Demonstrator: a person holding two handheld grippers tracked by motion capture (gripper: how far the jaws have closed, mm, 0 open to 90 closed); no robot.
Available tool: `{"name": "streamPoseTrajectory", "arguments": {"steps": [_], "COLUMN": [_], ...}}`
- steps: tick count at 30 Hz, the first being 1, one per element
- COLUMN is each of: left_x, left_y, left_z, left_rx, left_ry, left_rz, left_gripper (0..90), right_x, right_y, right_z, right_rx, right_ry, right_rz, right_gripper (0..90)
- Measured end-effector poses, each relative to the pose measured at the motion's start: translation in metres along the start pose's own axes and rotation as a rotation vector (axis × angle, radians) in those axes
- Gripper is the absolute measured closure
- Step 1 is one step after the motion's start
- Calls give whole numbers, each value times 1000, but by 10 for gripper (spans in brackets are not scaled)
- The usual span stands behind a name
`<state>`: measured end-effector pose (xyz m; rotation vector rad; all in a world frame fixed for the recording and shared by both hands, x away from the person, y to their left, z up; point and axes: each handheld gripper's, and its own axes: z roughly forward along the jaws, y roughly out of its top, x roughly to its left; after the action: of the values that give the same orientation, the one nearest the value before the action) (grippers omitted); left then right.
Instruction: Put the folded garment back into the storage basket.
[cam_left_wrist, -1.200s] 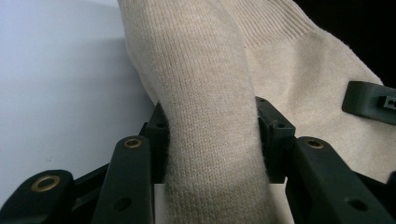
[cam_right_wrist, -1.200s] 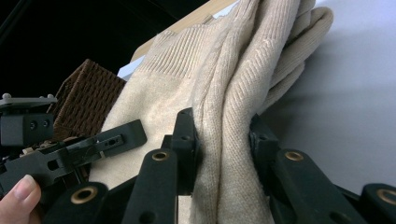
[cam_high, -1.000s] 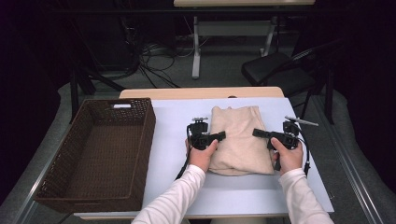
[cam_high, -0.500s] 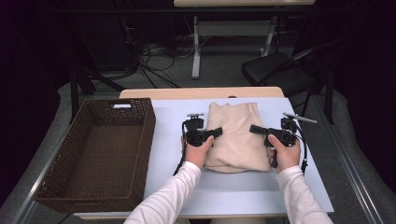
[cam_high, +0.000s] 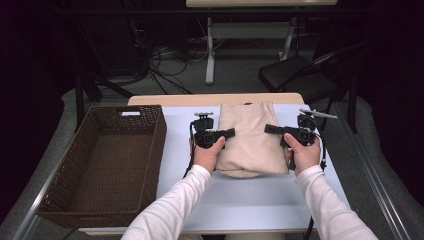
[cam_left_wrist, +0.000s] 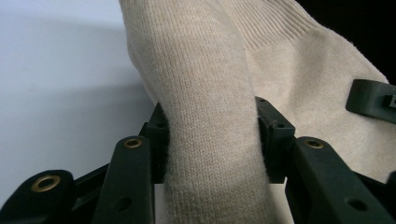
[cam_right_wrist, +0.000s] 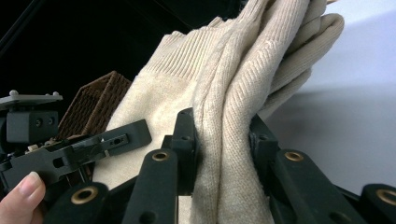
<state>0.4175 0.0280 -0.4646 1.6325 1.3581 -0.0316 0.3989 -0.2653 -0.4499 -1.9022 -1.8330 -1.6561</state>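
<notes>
Both tongs, left (cam_high: 229, 133) and right (cam_high: 269, 129), clamped on opposite edges of the folded beige sweater (cam_high: 250, 140), pointing inward, forearms parallel.

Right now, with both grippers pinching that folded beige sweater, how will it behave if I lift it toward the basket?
The folded beige knit sweater will probably sag between the left gripper and right gripper, since the fabric bunches softly in both sets of jaws. Its ribbed knit looks grippy, so slipping seems unlikely. The layers may unfold as it hangs.
</notes>
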Motion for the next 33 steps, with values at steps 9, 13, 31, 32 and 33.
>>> {"name": "streamPoseTrajectory", "arguments": {"steps": [9,13,31,32,33], "left_x": [-3,-5,-18,-19,-20], "left_y": [16,20,38,39,40], "left_z": [-10,-14,-31,-32,-33], "left_rx": [-9,-6,-23,-26,-27], "left_ry": [0,4,10,9,9], "left_rz": [-2,-2,2,0,1], "left_gripper": [577,577,578,577,577], "right_x": [14,21,41,43,44], "right_y": [15,20,37,38,40], "right_z": [0,0,-7,-8,-9], "right_rx": [15,24,17,19,19], "right_ry": [2,-5,6,4,7], "right_rz": [9,-5,-14,-14,-13], "right_gripper": [707,708,707,708,708]}}
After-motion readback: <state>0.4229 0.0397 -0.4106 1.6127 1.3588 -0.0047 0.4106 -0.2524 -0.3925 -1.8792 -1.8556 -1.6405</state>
